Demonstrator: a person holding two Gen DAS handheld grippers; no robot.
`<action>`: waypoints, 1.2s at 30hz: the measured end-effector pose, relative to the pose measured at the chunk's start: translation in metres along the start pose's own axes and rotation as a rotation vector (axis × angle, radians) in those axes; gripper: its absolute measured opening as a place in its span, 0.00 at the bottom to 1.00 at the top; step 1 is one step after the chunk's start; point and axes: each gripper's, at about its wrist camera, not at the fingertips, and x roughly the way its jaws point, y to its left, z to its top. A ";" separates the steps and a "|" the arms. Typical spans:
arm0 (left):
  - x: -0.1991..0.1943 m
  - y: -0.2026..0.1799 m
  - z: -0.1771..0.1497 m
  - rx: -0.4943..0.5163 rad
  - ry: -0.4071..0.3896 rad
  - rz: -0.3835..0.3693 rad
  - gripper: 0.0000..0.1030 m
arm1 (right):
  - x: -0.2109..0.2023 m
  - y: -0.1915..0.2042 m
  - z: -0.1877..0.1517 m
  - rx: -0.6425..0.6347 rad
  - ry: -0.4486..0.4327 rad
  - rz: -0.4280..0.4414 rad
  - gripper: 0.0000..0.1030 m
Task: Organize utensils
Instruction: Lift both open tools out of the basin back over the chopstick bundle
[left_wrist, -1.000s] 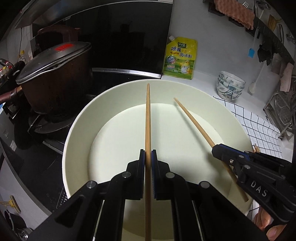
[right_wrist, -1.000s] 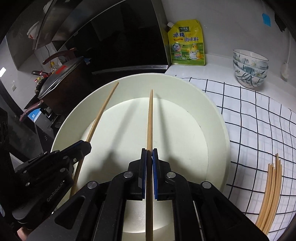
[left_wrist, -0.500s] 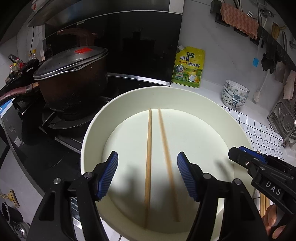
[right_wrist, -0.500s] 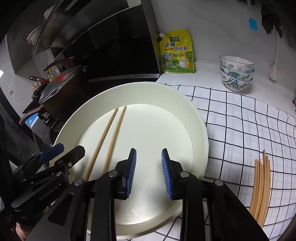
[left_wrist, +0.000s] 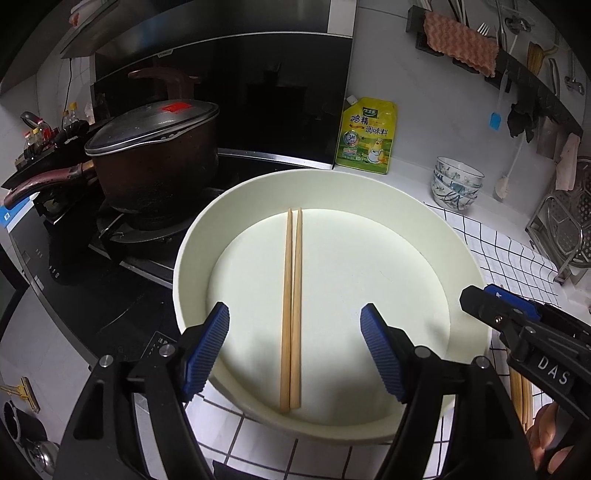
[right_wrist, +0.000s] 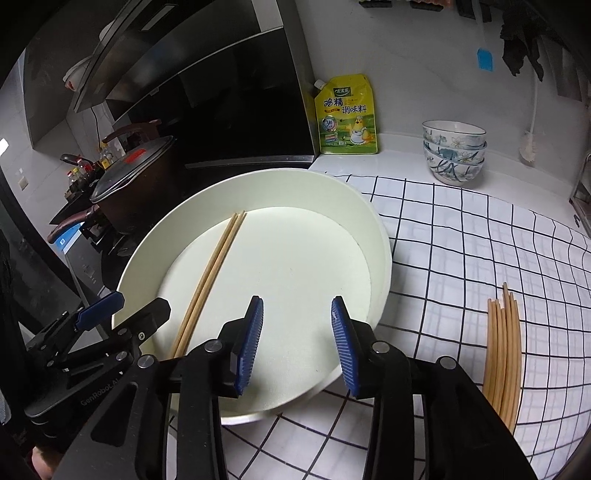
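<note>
Two wooden chopsticks (left_wrist: 291, 306) lie side by side, touching, in a large round cream dish (left_wrist: 399, 206). My left gripper (left_wrist: 295, 347) is open and empty, held above the dish's near rim with the pair between its jaws' lines. My right gripper (right_wrist: 297, 345) is open and empty over the dish's near right part; it shows in the left wrist view (left_wrist: 517, 328) at right. The pair (right_wrist: 210, 280) lies left of it, in the dish (right_wrist: 376, 236). A bundle of several chopsticks (right_wrist: 502, 350) lies on the checked cloth at right.
A dark lidded pot (left_wrist: 155, 158) stands on the hob left of the dish. A yellow seasoning pouch (left_wrist: 367, 136) leans on the back wall. Stacked patterned bowls (right_wrist: 453, 155) stand at the back right. A metal rack (left_wrist: 569, 229) is at far right.
Both grippers opened and let go of one chopstick each into the dish. The chopsticks now lie together. Both grippers pulled back and up from the dish.
</note>
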 end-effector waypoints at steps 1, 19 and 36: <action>-0.002 -0.001 -0.002 0.001 0.002 -0.002 0.70 | -0.003 -0.001 -0.002 0.002 -0.004 -0.001 0.37; -0.032 -0.036 -0.023 0.014 -0.010 -0.060 0.77 | -0.058 -0.031 -0.040 0.038 -0.057 -0.069 0.44; -0.044 -0.088 -0.042 0.069 0.012 -0.125 0.81 | -0.094 -0.069 -0.065 0.077 -0.082 -0.121 0.52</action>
